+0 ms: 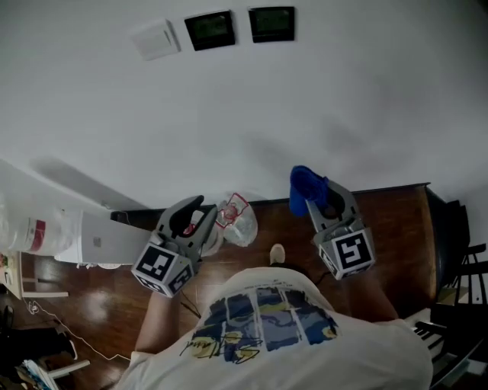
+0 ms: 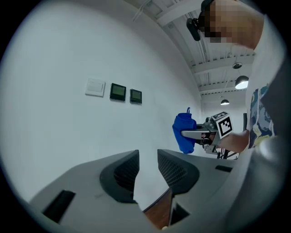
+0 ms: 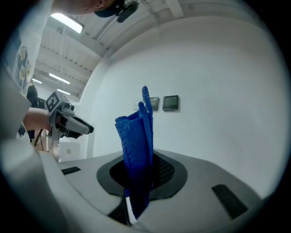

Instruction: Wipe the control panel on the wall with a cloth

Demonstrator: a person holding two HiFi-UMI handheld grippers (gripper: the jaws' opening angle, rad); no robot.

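Observation:
Two dark control panels (image 1: 210, 30) (image 1: 271, 23) hang side by side high on the white wall, next to a white switch plate (image 1: 156, 38). In the left gripper view the panels (image 2: 118, 91) (image 2: 135, 96) show well ahead of the jaws. My right gripper (image 1: 319, 196) is shut on a folded blue cloth (image 1: 305, 187), which stands up between the jaws (image 3: 136, 136) below the panels (image 3: 171, 103) and apart from the wall. My left gripper (image 1: 203, 213) (image 2: 148, 157) is open a little, with nothing in it. It also sees the cloth (image 2: 183, 132) off to its right.
A crumpled clear plastic bag (image 1: 238, 221) lies on the wooden floor (image 1: 396, 228) by the wall. A white box-like unit (image 1: 95, 238) stands at the left, with a plastic-wrapped item (image 1: 30, 228) beside it. Piano keys (image 1: 431, 331) and dark furniture fill the right edge.

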